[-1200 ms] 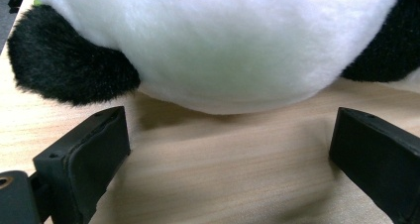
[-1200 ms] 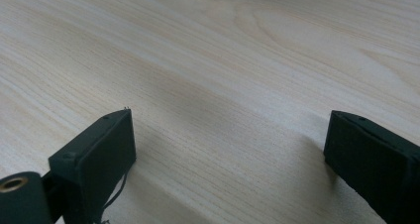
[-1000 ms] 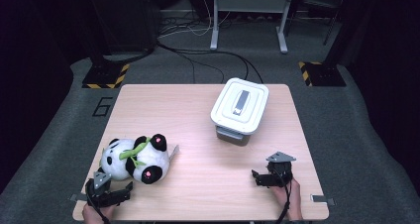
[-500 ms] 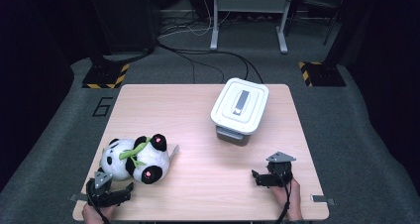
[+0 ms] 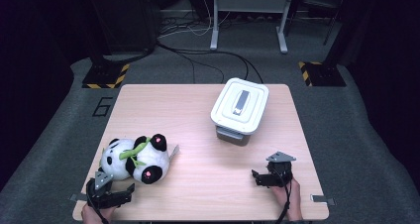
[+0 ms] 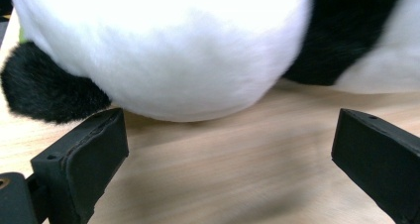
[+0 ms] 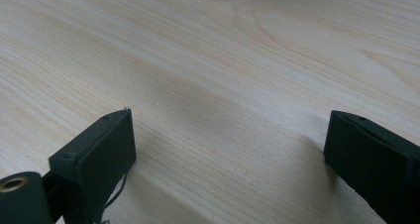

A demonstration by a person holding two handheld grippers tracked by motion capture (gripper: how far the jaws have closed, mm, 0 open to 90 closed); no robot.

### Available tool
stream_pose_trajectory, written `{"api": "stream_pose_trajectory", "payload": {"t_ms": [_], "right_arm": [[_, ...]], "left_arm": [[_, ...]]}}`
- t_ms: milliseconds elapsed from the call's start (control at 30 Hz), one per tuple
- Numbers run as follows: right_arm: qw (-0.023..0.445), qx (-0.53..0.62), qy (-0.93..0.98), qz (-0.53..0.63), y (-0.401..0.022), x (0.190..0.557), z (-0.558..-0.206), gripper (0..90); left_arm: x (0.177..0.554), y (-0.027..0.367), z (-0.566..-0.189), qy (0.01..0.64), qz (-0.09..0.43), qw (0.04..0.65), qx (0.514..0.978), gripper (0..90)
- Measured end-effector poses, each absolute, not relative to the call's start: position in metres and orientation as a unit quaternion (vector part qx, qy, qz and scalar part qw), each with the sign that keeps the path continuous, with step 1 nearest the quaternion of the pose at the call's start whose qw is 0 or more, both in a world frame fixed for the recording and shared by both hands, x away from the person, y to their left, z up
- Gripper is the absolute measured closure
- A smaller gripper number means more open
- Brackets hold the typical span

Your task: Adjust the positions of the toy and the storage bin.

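High view: a person is sitting at the near edge of a wooden table (image 5: pixel 198 110), holding one gripper in each hand; every place below is given relative to the plush panda (image 5: pixel 134 158).

Plush panda: it is lying on its side at the near-left part of the table, black ears and limbs outward, a green strip lying across its body.

Left gripper (image 5: pixel 119 196): it is resting on the table just in front of the panda, on the person's side. In the left gripper view its jaws are standing wide apart and holding nothing, and the panda's (image 6: pixel 163 50) white body is sitting just beyond them, close but untouched.

Right gripper (image 5: pixel 258 178): it is lying well to the right of the panda, near the table's front edge. In the right gripper view its jaws are spread over bare wood (image 7: pixel 208 75), grasping nothing.

White lidded box (image 5: pixel 239 106): it is standing well to the right of and beyond the panda, lid on, a grey handle strip on top.

Step in hand (judgement): the left gripper is lining up to take the panda.

Doing it well (judgement): the rounded body is looking wider than the jaw gap, so pushing straight in is likely to shove the toy away. Aiming at a narrower part, such as the black ear (image 6: pixel 49 92) by the left jaw, and closing slowly into the soft pile should be giving the surer hold.

Writing: a large figure "6" (image 5: pixel 102 106) is showing on the floor beyond and left of the panda. No brand or label is readable on the panda or box.
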State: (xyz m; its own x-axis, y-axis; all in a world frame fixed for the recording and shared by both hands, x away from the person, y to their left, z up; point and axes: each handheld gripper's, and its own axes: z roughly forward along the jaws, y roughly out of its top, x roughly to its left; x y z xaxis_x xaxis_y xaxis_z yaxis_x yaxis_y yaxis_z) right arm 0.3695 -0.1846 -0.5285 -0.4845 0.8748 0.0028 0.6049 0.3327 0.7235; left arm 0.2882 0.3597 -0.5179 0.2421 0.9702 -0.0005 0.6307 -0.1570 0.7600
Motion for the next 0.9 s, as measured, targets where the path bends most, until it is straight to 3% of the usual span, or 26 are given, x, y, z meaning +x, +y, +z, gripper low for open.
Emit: {"api": "stream_pose_trajectory", "payload": {"t_ms": [467, 900], "right_arm": [[0.199, 0.467, 0.792, 0.339, -0.185, 0.370, -0.528, 5.0], [0.200, 0.467, 0.792, 0.339, -0.185, 0.370, -0.528, 5.1]], "left_arm": [[0.284, 0.349, -0.471, 0.536, 0.267, 0.362, 0.714, 0.0], [0.314, 0.336, -0.437, 0.513, 0.289, 0.372, 0.717, 0.0]]}}
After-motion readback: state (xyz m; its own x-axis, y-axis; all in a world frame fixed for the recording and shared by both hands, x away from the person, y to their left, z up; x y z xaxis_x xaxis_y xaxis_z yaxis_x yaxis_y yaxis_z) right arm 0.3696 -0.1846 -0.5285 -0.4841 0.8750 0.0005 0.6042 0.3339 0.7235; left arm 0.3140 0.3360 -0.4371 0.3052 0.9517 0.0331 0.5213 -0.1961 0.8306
